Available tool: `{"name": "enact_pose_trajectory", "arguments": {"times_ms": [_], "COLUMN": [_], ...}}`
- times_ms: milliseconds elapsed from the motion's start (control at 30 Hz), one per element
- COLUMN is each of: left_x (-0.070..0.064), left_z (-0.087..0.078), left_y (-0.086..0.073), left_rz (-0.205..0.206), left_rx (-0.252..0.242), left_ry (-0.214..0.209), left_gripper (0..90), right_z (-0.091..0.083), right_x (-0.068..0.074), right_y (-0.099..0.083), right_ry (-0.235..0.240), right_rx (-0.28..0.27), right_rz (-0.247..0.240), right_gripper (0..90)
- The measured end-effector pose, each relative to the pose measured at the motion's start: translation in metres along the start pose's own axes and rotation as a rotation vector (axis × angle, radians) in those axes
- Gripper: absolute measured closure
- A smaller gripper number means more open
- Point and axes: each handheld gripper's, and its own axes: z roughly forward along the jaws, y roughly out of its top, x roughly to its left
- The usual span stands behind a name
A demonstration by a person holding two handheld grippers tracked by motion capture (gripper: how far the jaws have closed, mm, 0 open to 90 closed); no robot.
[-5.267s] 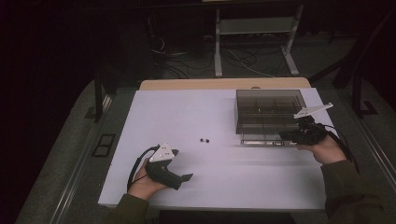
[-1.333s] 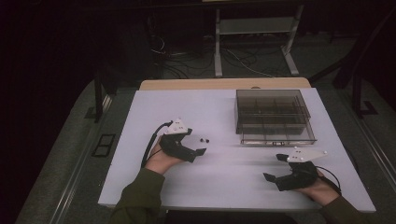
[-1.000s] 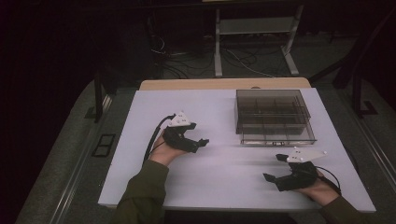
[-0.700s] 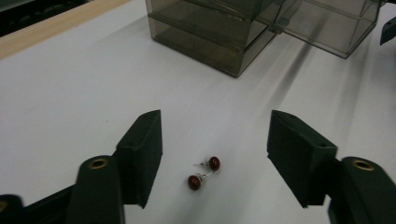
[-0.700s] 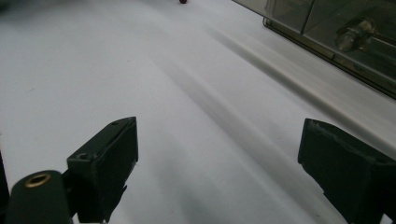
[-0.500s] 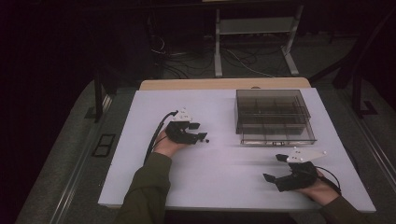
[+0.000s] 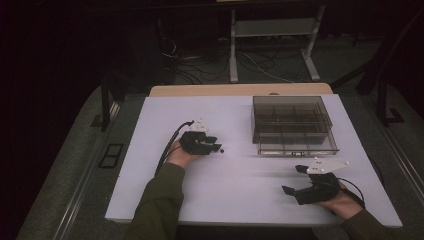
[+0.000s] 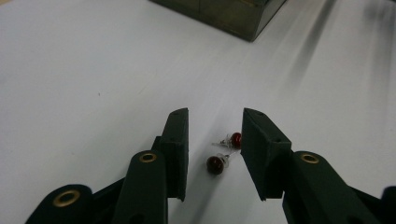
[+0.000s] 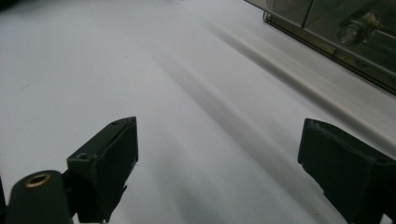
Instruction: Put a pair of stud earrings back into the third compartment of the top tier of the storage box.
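Two red studs (image 8: 223, 152) lie on the white table (image 7: 150, 165), touching or nearly so, between the pads of the left gripper (image 8: 215, 126). In the high view they show as a dark speck (image 7: 222, 150) at the tip of that gripper (image 7: 215, 146), left of the clear box (image 7: 292, 125) and apart from it. The left jaws stand apart, with a gap only a little wider than the pair, and grip nothing. The near stud (image 8: 215, 164) lies with its red ball toward the camera and its clear back just behind it. The far stud (image 8: 235, 138) lies on its side, close to the right pad; its post runs along the table toward the left pad, so its long axis lies roughly across the gap. The step in hand appears to be the approach for a pick. The next move probably calls for lowering the pads to the table and closing on one stud only. Both lie in the gap, so a small sideways shift may be needed to isolate one; otherwise the closing pads may push the second stud away. The right gripper (image 7: 299, 181) rests low near the table's front edge, in front of the box, jaws wide apart and empty. The right gripper view shows the box wall (image 9: 327, 32) close ahead.
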Motion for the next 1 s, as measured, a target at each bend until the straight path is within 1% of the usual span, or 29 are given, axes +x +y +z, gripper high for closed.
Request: {"name": "enact_pose_trajectory", "arguments": {"times_ms": [67,200,233,267,467,567,667,767,833,1000], "left_x": [0.000,0.001,0.000,0.000,-0.001,0.000,0.001,0.001,0.000,-0.001], "left_z": [0.001,0.003,0.005,0.006,0.009,0.009,0.009,0.010,0.010,0.011], "left_y": [-0.001,-0.002,-0.002,-0.002,-0.003,-0.003,-0.004,-0.005,-0.005,-0.006], "left_rz": [-0.005,0.002,-0.002,0.008,0.017,0.015,0.012,0.020,0.016,0.028], "left_rx": [0.005,0.018,0.016,0.022,0.048,0.048,0.054,0.067,0.071,0.087], "left_ry": [-0.005,-0.015,-0.016,-0.020,-0.029,-0.030,-0.037,-0.036,-0.042,-0.043], "left_gripper": [63.3,65.6,65.9,66.6,72.1,72.9,74.2,74.7,75.3,75.5], "right_z": [0.000,0.001,0.001,0.002,0.003,0.003,0.002,0.002,0.003,0.003], "right_x": [-0.001,-0.001,-0.001,-0.001,-0.001,-0.001,-0.001,-0.001,-0.001,-0.001], "right_y": [0.000,0.000,0.000,0.000,0.001,0.001,0.000,0.000,0.000,0.000], "right_ry": [0.001,0.001,0.001,0.002,0.002,0.002,0.001,0.001,-0.001,-0.003], "right_rx": [-0.001,0.004,0.005,0.006,0.006,0.007,0.006,0.007,0.008,0.013], "right_rz": [0.000,0.001,0.000,-0.001,-0.002,-0.001,-0.002,-0.003,-0.006,-0.010], "right_gripper": [11.6,11.6,11.6,11.6,11.6,11.6,11.6,11.6,11.6,11.6]}}
